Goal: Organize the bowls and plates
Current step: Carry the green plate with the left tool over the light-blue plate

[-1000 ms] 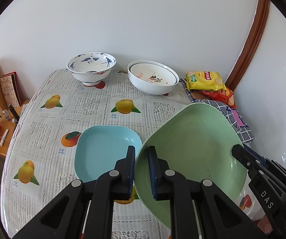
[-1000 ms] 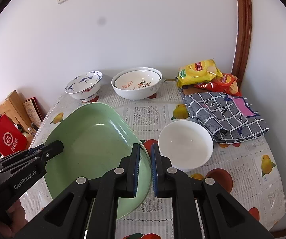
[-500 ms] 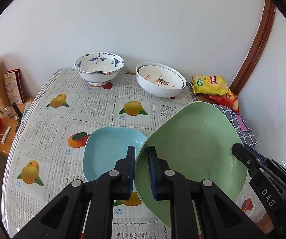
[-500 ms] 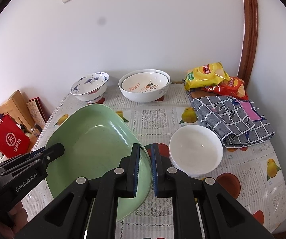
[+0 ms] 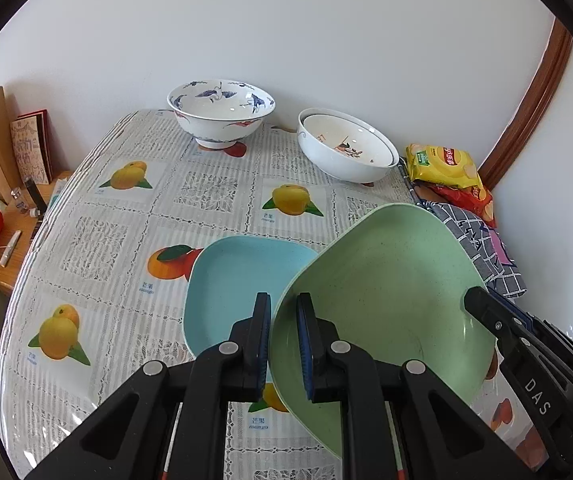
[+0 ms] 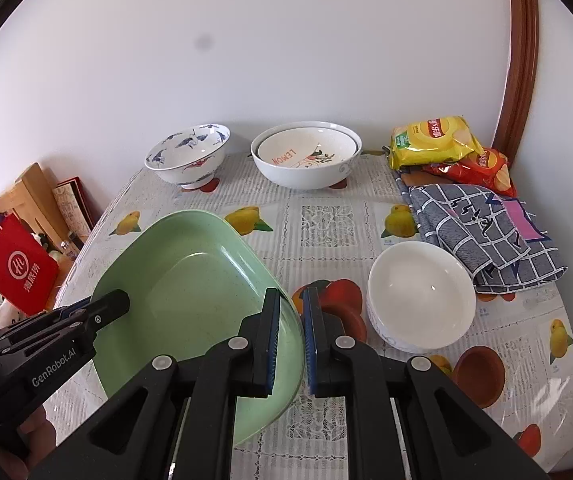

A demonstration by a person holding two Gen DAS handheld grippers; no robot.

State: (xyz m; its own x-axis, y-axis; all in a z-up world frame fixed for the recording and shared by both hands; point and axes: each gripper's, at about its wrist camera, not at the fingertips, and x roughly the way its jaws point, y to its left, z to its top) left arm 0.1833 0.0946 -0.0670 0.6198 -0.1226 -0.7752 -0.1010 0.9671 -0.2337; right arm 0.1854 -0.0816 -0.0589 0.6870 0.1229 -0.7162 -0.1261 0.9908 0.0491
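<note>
A green square plate [image 5: 386, 284] is held in the air between both grippers. My left gripper [image 5: 283, 342] is shut on its left rim. My right gripper [image 6: 289, 334] is shut on its right rim [image 6: 286, 312]; the plate [image 6: 190, 280] fills the left of the right wrist view. A light blue square plate [image 5: 242, 276] lies on the table below and left of the green one, partly hidden by it. A small white bowl [image 6: 420, 294] sits right of my right gripper.
A blue-and-white crane bowl [image 5: 221, 112] and two nested white bowls [image 5: 346, 150] stand at the table's far edge. Snack bags [image 6: 434, 140] and a checked cloth [image 6: 482, 236] lie at the right. A red bag [image 6: 18, 272] and wooden boards stand left of the table.
Both grippers have lifted and drawn back with the green plate; the table objects sit lower and farther in view. The blue plate shows more from under the green one.
</note>
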